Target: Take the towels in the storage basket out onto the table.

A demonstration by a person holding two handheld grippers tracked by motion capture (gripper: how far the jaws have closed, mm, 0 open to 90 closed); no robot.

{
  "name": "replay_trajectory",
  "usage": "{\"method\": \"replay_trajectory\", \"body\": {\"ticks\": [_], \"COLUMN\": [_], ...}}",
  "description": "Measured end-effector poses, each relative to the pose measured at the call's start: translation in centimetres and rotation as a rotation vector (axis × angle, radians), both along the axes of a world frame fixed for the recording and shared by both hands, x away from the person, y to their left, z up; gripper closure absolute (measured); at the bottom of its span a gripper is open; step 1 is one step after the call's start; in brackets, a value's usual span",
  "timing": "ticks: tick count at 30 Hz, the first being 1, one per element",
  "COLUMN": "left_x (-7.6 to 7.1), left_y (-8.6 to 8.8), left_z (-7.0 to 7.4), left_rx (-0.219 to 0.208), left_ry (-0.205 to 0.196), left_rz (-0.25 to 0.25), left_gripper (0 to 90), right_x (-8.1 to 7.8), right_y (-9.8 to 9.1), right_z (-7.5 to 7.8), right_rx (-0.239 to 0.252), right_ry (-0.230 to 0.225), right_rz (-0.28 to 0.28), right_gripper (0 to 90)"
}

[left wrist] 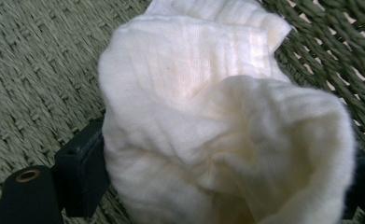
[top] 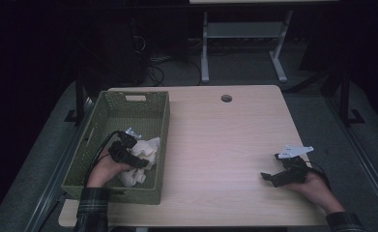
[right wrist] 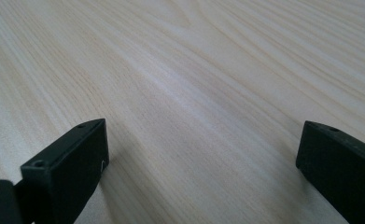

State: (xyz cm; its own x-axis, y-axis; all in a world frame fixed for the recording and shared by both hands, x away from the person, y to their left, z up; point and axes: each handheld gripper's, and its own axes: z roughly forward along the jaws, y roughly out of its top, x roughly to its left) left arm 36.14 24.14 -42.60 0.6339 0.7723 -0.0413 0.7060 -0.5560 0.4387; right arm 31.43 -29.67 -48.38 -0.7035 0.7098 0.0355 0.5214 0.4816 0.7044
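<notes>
A crumpled white cloth lies in the near right part of a green woven basket. My left gripper is down in the basket at the cloth. In the left gripper view the cloth bulges between my left gripper's jaws, which stand wide apart on either side of it. My right gripper rests low over the bare table at the near right, held by a hand. Its jaws are spread wide with only wood between them.
The light wooden table has a round cable hole near its far edge. The basket takes up the table's left side. Beyond the table stand a white desk frame and cables on a dark floor.
</notes>
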Motion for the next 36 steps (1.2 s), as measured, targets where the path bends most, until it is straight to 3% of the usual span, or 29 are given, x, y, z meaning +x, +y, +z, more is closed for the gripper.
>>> {"method": "replay_trajectory", "body": {"ticks": [12, 20, 22, 28, 36], "left_x": [0.2, -0.1, 0.0, -0.3, -0.6], "left_y": [-0.5, -0.5, -0.2, 0.2, 0.8], "left_z": [-1.1, -0.3, 0.0, 1.2, 2.3], "left_rx": [0.076, 0.071, 0.067, 0.032, -0.044], "left_ry": [0.071, 0.091, 0.101, 0.034, -0.027], "left_rz": [0.005, 0.006, 0.001, 0.021, 0.024], "left_gripper": [15.7, 55.8, 61.9, 69.5, 70.0], "right_x": [0.0, 0.0, 0.0, 0.0, 0.0], "right_y": [0.0, 0.0, 0.0, 0.0, 0.0], "right_z": [0.0, 0.0, 0.0, 0.0, 0.0], "right_rx": [0.000, 0.000, 0.000, 0.000, 0.000], "right_ry": [0.000, 0.000, 0.000, 0.000, 0.000], "right_rz": [0.000, 0.000, 0.000, 0.000, 0.000], "right_gripper": [1.8, 1.8, 1.8, 1.8, 1.8]}}
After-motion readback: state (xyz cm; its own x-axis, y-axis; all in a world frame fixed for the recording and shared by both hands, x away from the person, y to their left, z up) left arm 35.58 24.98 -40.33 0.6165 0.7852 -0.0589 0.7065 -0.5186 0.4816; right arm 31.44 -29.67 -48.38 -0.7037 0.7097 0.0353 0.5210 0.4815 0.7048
